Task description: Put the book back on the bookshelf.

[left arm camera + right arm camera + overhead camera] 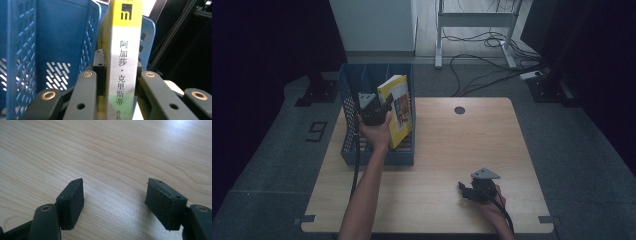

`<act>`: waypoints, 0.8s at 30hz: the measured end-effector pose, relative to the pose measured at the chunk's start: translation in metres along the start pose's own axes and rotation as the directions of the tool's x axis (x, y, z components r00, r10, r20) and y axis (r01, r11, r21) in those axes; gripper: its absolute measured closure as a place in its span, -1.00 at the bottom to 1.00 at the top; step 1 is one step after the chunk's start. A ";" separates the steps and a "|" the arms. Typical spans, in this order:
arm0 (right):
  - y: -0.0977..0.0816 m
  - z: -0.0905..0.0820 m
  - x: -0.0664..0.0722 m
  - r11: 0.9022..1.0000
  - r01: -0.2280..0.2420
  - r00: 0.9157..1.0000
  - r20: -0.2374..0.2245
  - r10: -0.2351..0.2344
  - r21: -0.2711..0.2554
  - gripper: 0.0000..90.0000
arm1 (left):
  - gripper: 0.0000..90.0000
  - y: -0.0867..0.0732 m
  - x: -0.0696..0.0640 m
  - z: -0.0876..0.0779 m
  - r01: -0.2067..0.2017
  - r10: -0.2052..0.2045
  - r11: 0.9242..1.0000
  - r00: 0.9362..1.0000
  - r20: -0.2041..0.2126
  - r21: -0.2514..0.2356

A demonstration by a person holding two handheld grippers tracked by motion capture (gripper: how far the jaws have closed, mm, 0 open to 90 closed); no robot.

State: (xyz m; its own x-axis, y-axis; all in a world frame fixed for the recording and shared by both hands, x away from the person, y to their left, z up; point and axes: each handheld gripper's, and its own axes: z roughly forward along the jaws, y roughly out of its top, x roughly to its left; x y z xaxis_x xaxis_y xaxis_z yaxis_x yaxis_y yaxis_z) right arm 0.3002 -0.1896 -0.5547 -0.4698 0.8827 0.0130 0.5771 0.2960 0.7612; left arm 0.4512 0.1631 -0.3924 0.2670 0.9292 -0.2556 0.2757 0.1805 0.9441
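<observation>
The left gripper (379,111) clamps a yellow book (398,107) by its spine above the blue file rack (349,125). The book's lower edge is hidden behind the hand. The right gripper (113,202) rests apart on the wooden table (452,145), jaws wide and empty.

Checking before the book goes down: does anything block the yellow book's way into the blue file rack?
Nothing visible does. The left gripper holds the yellow book tilted over the blue file rack, whose slots look open.

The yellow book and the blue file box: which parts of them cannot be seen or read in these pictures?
- Book: in the left gripper view the top and bottom of the spine are cut off by the picture edges; its cover is out of sight.
- Book cover: in the high view the print is too small to read.
- Box: in the high view the book and the left hand-held gripper hide the floor of its slots.
</observation>
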 end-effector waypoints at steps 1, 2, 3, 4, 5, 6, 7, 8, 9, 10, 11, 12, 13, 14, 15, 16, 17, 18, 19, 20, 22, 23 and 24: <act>0.000 0.000 0.000 1.000 0.000 1.000 0.000 0.000 0.000 -0.33 | 0.67 0.000 0.000 0.000 0.000 0.000 1.000 1.000 0.000 0.000; 0.000 0.000 0.000 1.000 0.000 1.000 0.000 0.000 0.000 -0.33 | 0.67 -0.002 0.000 0.002 0.007 -0.007 1.000 1.000 -0.002 -0.001; 0.000 0.000 0.000 1.000 0.000 1.000 0.000 0.000 0.000 -0.33 | 0.67 -0.002 0.000 0.002 0.007 -0.007 1.000 1.000 -0.002 -0.001; 0.000 0.000 0.000 1.000 0.000 1.000 0.000 0.000 0.000 -0.33 | 0.67 -0.002 0.000 0.003 0.005 -0.005 1.000 1.000 -0.004 0.002; 0.000 0.000 0.000 1.000 0.000 1.000 0.000 0.000 0.000 -0.33 | 0.67 -0.003 0.000 0.004 0.004 -0.004 1.000 1.000 -0.005 0.003; 0.000 0.000 0.000 1.000 0.000 1.000 0.000 0.000 0.000 -0.33 | 0.67 -0.004 0.000 0.006 -0.002 0.002 1.000 1.000 -0.008 0.008; 0.000 0.000 0.000 1.000 0.000 1.000 0.000 0.000 0.000 -0.33 | 0.67 -0.004 0.000 0.006 -0.002 0.002 1.000 1.000 -0.008 0.008; 0.000 0.000 0.000 1.000 0.000 1.000 0.000 0.000 0.000 -0.33 | 0.67 -0.005 0.000 0.007 -0.004 0.004 1.000 1.000 -0.009 0.011; 0.000 0.000 0.000 1.000 0.000 1.000 0.000 0.000 0.000 -0.33 | 0.67 -0.006 0.000 0.007 -0.006 0.006 1.000 1.000 -0.011 0.013; 0.000 0.000 0.000 1.000 0.000 1.000 0.000 0.000 0.000 -0.33 | 0.67 -0.007 0.000 0.009 -0.007 0.007 1.000 1.000 -0.013 0.011; 0.000 0.000 0.000 1.000 0.000 1.000 0.000 0.000 0.000 -0.33 | 0.67 -0.007 0.000 0.009 -0.007 0.007 1.000 1.000 -0.013 0.011; 0.000 0.000 0.000 1.000 0.000 1.000 0.000 0.000 0.000 -0.33 | 0.67 -0.008 0.000 0.009 -0.004 0.004 1.000 1.000 -0.014 0.010; 0.000 0.000 0.000 1.000 0.000 1.000 0.000 0.000 0.000 -0.34 | 0.67 -0.008 0.000 0.010 -0.004 0.004 1.000 1.000 -0.016 0.010; 0.000 0.000 0.000 1.000 0.000 1.000 0.000 0.000 0.000 -0.33 | 0.67 -0.010 -0.001 0.011 -0.006 0.006 1.000 1.000 -0.023 0.010; 0.000 0.000 0.000 1.000 0.000 1.000 0.000 0.000 0.000 -0.33 | 0.67 -0.011 -0.002 0.012 -0.010 0.010 1.000 1.000 -0.027 0.011; 0.000 0.000 0.000 1.000 0.000 1.000 0.000 0.000 0.000 -0.33 | 0.67 -0.011 -0.002 0.012 -0.010 0.010 1.000 1.000 -0.027 0.011; 0.000 0.000 0.000 1.000 0.000 1.000 0.000 0.000 0.000 -0.33 | 0.67 -0.013 -0.002 0.014 -0.015 0.015 1.000 0.999 -0.033 0.015; 0.000 0.000 0.000 1.000 0.000 1.000 0.000 0.000 0.000 -0.33 | 0.67 -0.014 -0.002 0.015 -0.015 0.016 1.000 0.999 -0.035 0.017; 0.000 0.000 0.000 1.000 0.000 1.000 0.000 0.000 0.000 -0.33 | 0.67 -0.014 -0.002 0.015 -0.015 0.016 1.000 0.999 -0.035 0.017; 0.000 0.000 0.000 1.000 0.000 1.000 0.000 0.000 0.000 -0.33 | 0.67 -0.015 -0.001 0.016 -0.011 0.011 1.000 0.999 -0.040 0.017; 0.000 0.000 0.000 1.000 0.000 1.000 0.000 0.000 0.000 -0.33 | 0.67 -0.017 -0.002 0.017 -0.011 0.012 1.000 0.999 -0.041 0.013; 0.000 0.000 0.000 1.000 0.000 1.000 0.000 0.000 0.000 -0.33 | 0.67 -0.018 -0.002 0.017 -0.012 0.013 1.000 0.999 -0.039 0.013; 0.000 0.000 0.000 1.000 0.000 1.000 0.000 0.000 0.000 -0.33 | 0.67 -0.018 -0.002 0.017 -0.013 0.014 1.000 0.999 -0.037 0.013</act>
State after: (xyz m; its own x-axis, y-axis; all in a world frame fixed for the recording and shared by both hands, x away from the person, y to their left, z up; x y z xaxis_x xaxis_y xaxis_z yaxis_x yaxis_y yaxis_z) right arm 0.3002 -0.1896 -0.5547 -0.4698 0.8827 0.0128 0.5772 0.2962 0.7610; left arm 0.4615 0.1522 -0.4127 0.2360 0.9429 -0.2349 0.2846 0.1641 0.9445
